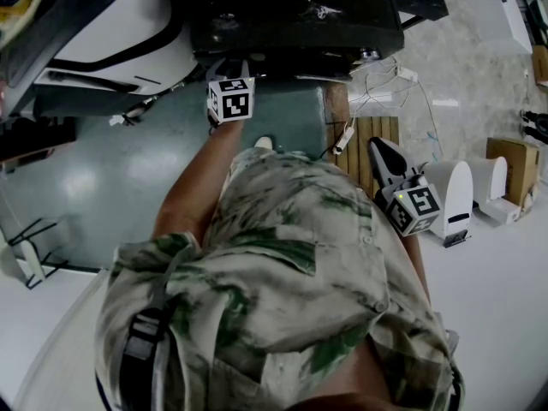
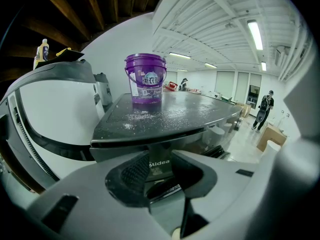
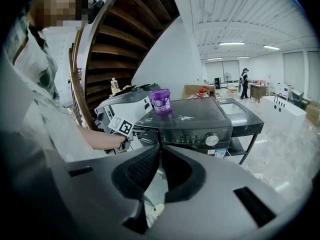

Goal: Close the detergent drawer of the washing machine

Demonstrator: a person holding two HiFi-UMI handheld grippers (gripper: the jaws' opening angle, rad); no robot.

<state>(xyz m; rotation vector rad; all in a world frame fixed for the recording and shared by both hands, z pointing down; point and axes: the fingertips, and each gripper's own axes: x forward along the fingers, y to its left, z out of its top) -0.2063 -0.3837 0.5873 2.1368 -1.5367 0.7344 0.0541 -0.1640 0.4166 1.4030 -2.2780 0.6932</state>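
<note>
The dark washing machine stands ahead, and its detergent drawer, a dark front panel with a white logo, appears to jut from the upper front corner, not yet flush. The left gripper is right at it, jaws released and spread, gripping nothing. The right gripper hangs back, jaws clenched on nothing. The closing push seems still to come.

The dark grey washing machine stands upright at mid-frame in the right gripper view, its detergent drawer at the upper left corner of its front, seemingly standing slightly out, though that is hard to tell.
</note>
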